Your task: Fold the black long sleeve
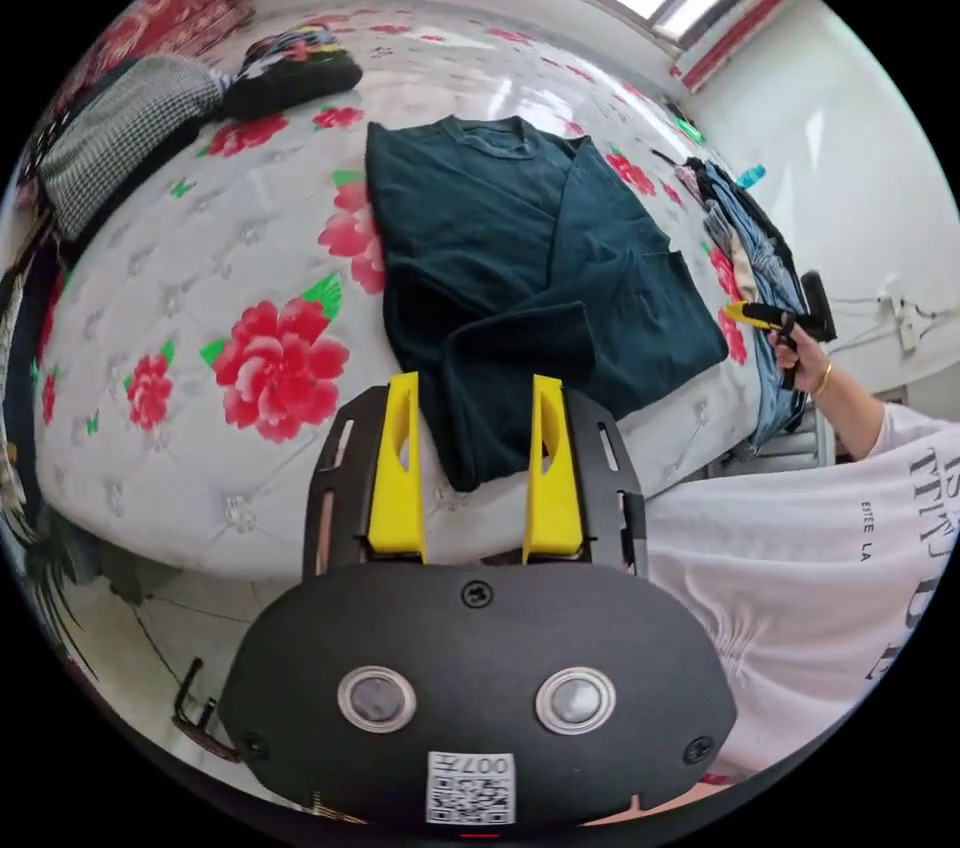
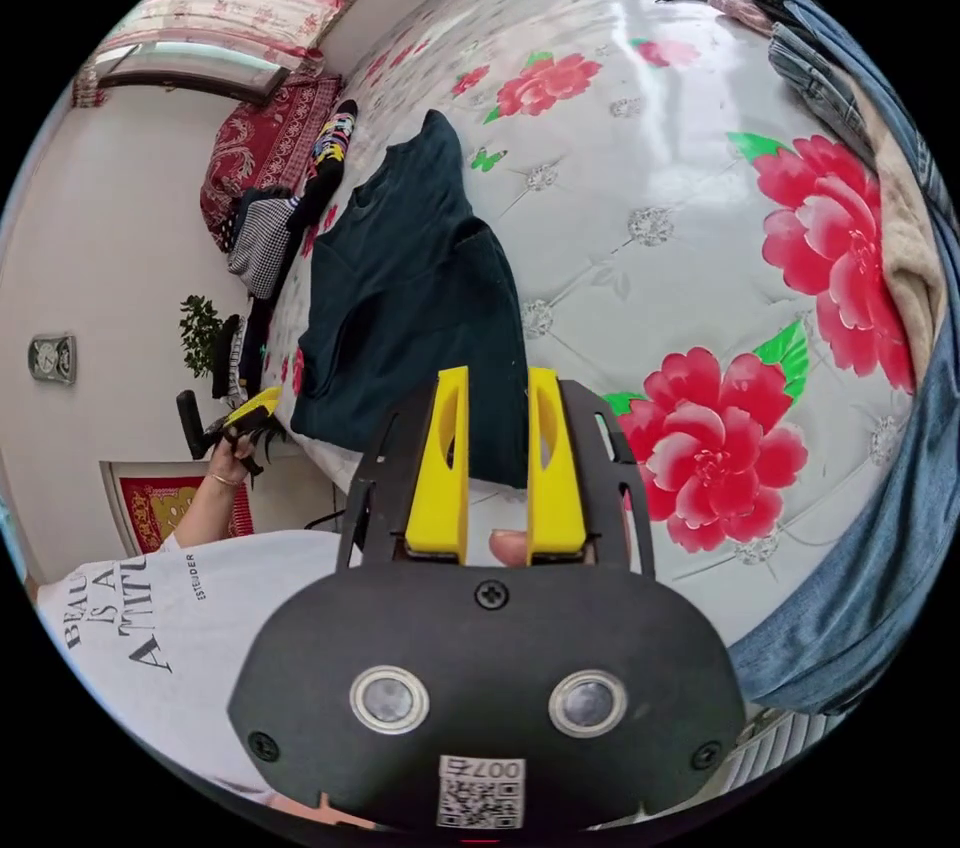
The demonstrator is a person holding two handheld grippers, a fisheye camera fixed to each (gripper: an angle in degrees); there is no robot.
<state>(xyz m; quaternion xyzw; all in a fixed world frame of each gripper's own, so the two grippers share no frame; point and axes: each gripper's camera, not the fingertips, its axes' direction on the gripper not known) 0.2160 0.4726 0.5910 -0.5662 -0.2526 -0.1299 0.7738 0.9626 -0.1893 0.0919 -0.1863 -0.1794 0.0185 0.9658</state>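
The black long sleeve point(image 1: 520, 278) lies flat on the flowered white mattress point(image 1: 180, 268), its sleeves folded in over the body and its collar at the far end. My left gripper point(image 1: 473, 380) hovers open just off the shirt's near hem, with nothing between the yellow jaws. A hand holds my right gripper point(image 1: 752, 315) off the bed's right edge, clear of the shirt. In the right gripper view the shirt point(image 2: 410, 288) lies beyond my right gripper point(image 2: 497, 375), whose jaws stand a little apart and empty. There a hand holds the left gripper point(image 2: 250, 410) at the shirt's far corner.
A pile of jeans and other clothes point(image 1: 760, 238) lies along the bed's right edge point(image 2: 880, 218). A checked garment point(image 1: 120, 138) and a dark patterned one point(image 1: 290, 73) sit at the far left. The person's white T-shirt point(image 1: 800, 568) is close to the bed's near edge.
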